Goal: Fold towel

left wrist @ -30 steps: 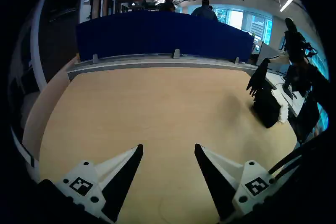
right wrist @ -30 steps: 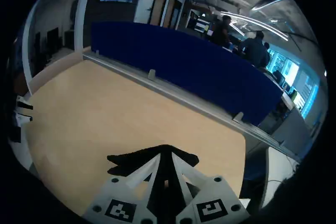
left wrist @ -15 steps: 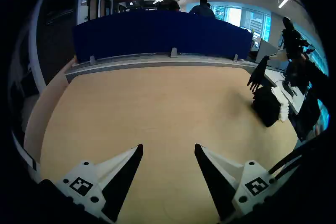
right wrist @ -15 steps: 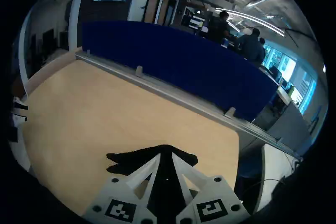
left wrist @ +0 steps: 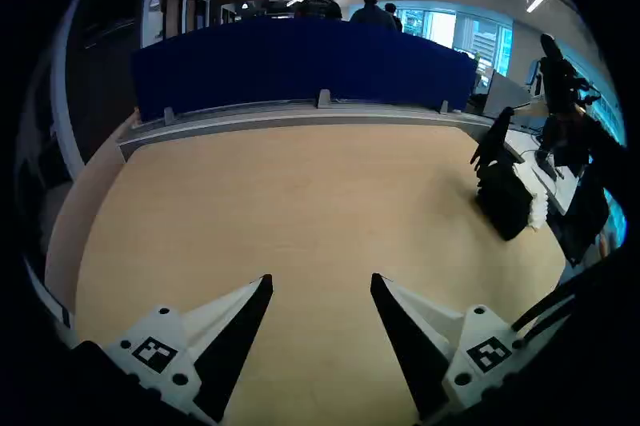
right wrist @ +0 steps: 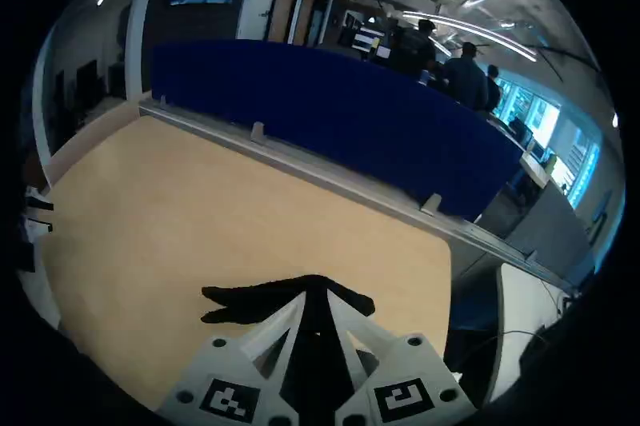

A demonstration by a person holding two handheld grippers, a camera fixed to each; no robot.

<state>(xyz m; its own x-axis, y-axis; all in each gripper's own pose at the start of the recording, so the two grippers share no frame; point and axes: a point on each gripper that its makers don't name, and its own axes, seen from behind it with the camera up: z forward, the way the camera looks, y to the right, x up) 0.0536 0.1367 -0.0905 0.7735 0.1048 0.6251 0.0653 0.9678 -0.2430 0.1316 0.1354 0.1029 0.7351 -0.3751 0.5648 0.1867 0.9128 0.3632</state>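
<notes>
Black terry-like cloth, the towel (right wrist: 244, 300), is pinched at the tip of the right tool (right wrist: 317, 302). That tool's fingers are pressed together on a bunched edge, and a dark flap runs out to the left of them, low over the counter (right wrist: 200, 202).

From the left gripper view the same towel (left wrist: 504, 196) is a crumpled heap at the far right edge of the pale wood counter. One pointed corner sticks upward, and the white body of the other tool is just behind it. The heap is too bunched to tell its long axis.

The left tool (left wrist: 320, 280) is spread wide, with nothing between its fingers and bare wood beneath. The towel lies well to its right and somewhat farther off, so the right hand is the one on the cloth. The left has a long sideways reach to make.

A blue partition (left wrist: 304, 62) closes the far side of the counter, with people standing beyond it.

The fold looks not yet begun. The cloth would first need drawing out flat toward the middle of the counter. For that, the left tool must find a free corner to the right, opposite the pinched edge.
</notes>
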